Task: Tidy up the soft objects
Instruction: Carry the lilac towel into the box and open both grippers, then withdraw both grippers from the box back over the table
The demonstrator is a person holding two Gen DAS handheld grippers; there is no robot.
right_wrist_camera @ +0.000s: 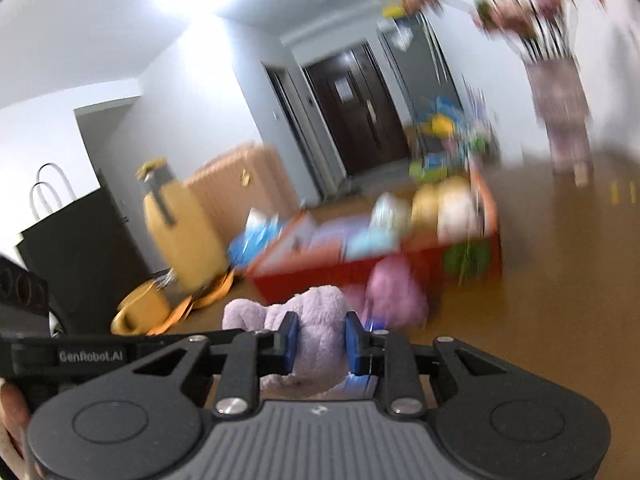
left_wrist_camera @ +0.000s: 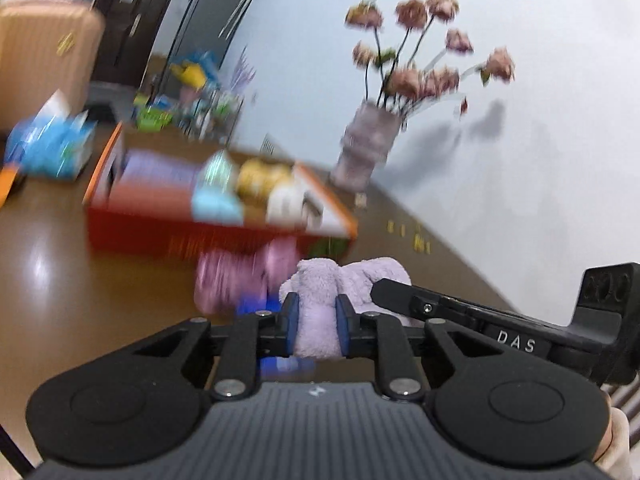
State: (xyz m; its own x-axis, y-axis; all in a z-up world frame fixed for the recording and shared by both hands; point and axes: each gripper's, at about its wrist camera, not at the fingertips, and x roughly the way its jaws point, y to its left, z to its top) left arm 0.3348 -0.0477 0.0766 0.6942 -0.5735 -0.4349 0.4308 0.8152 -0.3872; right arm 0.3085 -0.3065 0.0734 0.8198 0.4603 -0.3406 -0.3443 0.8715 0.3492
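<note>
The lilac plush toy (left_wrist_camera: 320, 312) is pinched between both pairs of tongs at once: the left tongs (left_wrist_camera: 316, 322) are closed on one fold of it and the right tongs (right_wrist_camera: 318, 338) on another, and it is held above the brown desk (left_wrist_camera: 100, 280), in front of the red box (left_wrist_camera: 192, 236) that already contains other soft things. A slip may be expected, since only loose pile is clamped and the two grips could be pulled apart or released unevenly; the pink plush (left_wrist_camera: 228, 280) lying just before the box could also be knocked by the load, or the box rim caught. Both views are blurred, so the depth of either pinch cannot be judged. The vase of flowers (left_wrist_camera: 368, 144) is shown whole only in the left view, at the wall beyond the box; the yellow suitcase (right_wrist_camera: 180, 232) and black bag (right_wrist_camera: 80, 252) are shown only in the right view.
</note>
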